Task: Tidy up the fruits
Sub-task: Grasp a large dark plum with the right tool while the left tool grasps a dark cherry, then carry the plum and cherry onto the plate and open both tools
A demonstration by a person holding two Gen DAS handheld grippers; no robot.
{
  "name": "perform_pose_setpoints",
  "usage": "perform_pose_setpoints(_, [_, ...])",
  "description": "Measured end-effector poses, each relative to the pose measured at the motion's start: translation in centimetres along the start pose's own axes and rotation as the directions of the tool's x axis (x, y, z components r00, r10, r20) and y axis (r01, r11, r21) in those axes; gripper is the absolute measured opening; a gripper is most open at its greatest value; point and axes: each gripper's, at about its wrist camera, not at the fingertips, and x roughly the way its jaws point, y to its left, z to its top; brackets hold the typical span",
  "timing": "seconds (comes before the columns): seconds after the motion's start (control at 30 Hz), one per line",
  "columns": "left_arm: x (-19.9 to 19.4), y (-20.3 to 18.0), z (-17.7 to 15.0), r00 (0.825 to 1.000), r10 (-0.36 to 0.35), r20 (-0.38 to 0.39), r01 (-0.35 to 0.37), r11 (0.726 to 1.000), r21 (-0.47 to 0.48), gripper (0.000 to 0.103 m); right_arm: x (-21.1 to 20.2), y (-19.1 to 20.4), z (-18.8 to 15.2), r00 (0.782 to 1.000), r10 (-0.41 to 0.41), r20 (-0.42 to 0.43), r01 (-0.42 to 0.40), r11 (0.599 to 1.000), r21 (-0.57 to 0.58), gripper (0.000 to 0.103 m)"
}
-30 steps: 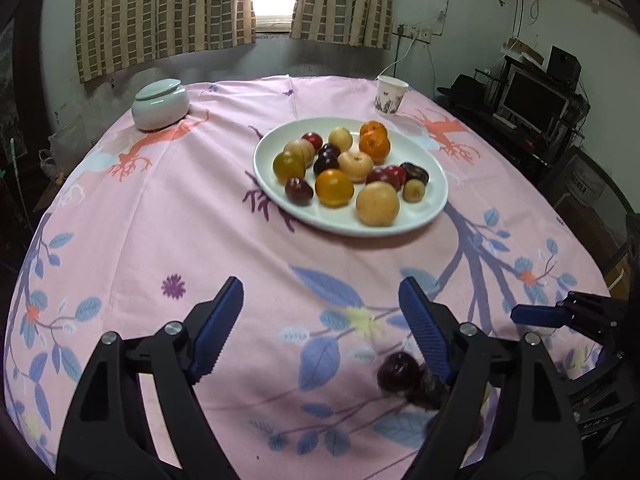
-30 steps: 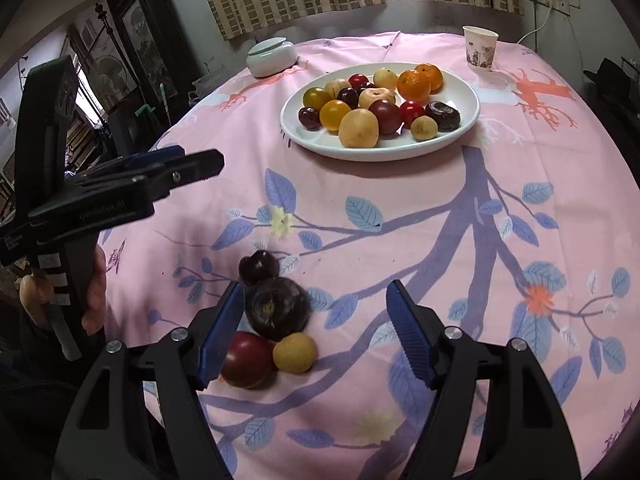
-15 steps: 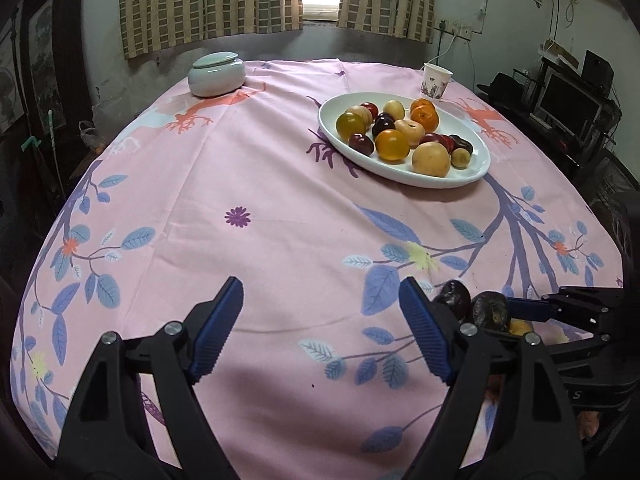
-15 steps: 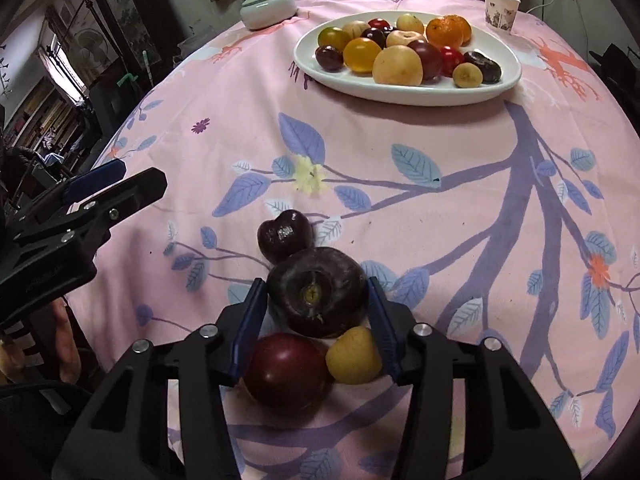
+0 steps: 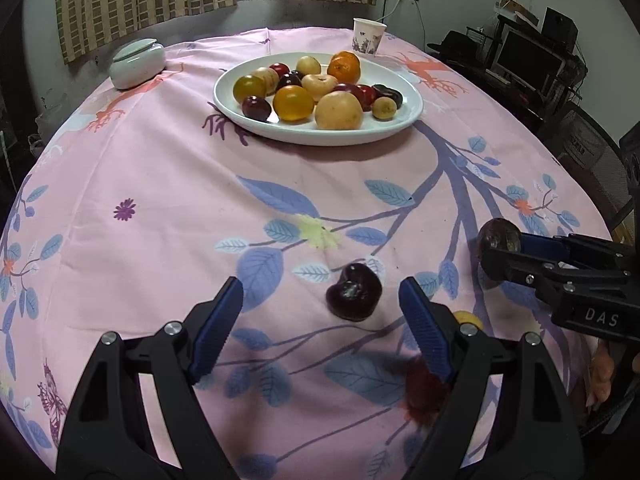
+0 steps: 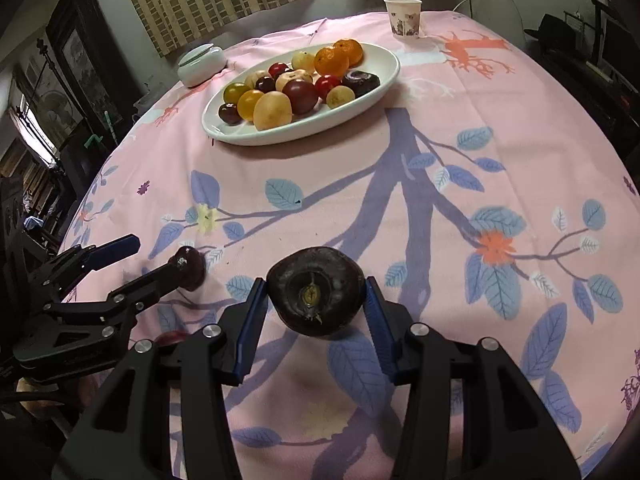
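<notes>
A white oval plate (image 5: 320, 136) (image 6: 304, 132) at the far side of the pink tablecloth holds several fruits. My right gripper (image 6: 316, 308) is shut on a large dark plum (image 6: 316, 294) (image 5: 498, 238) and holds it just above the cloth. My left gripper (image 5: 320, 292) is open and low over the cloth. A small dark heart-shaped fruit (image 5: 353, 298) (image 6: 192, 266) lies between its fingers, nearer the right one. A red fruit (image 5: 426, 394) (image 6: 172, 336) and a small yellow fruit (image 5: 468, 318) lie close by, partly hidden behind that finger.
A pale lidded jar (image 5: 138, 62) (image 6: 200, 62) stands at the back left and a paper cup (image 5: 368, 36) (image 6: 404, 16) at the back right. A desk with a monitor (image 5: 528, 60) stands beyond the table's right edge. A person's hand (image 5: 600, 372) holds the right gripper.
My right gripper closed on the large dark plum and raised it off the cloth. My left gripper swung over and down, so the small dark fruit now lies between its open fingers.
</notes>
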Motion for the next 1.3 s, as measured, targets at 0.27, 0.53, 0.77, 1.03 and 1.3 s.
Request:
perform_pose_setpoints(0.27, [1.9,-1.5,0.1,0.999,-0.004,-0.050,0.004,1.000,0.006,0.033,-0.3,-1.6,-0.4,0.999,0.054,0.006,-0.054,0.998,0.039,0.049])
perform_pose_setpoints(0.53, [0.8,-1.8,0.3,0.999,-0.044,-0.032,0.043,0.999,-0.004,0.032,-0.5,-1.5,-0.3,0.997,0.073,0.014,-0.074,0.997,0.031,0.049])
perform_pose_setpoints(0.77, [0.2,-1.6,0.6,0.998,-0.050,-0.024,0.050,0.999,-0.002,0.032,-0.4,-1.1,-0.1,0.997,0.071,0.009,-0.071,0.997,0.022,0.049])
perform_pose_setpoints(1.03, [-0.9,-1.0,3.2,0.999,-0.047,0.025,0.046,0.999,0.015,0.032,-1.2,0.5,3.1,0.997,0.049,0.053,-0.045,0.996,-0.072,0.049])
perform_pose_setpoints(1.3, [0.8,0.1,11.7,0.997,0.013,0.071,-0.017,0.998,0.057,0.032,-0.3,1.4,10.2,0.994,0.043,0.105,-0.030,0.991,-0.131,0.049])
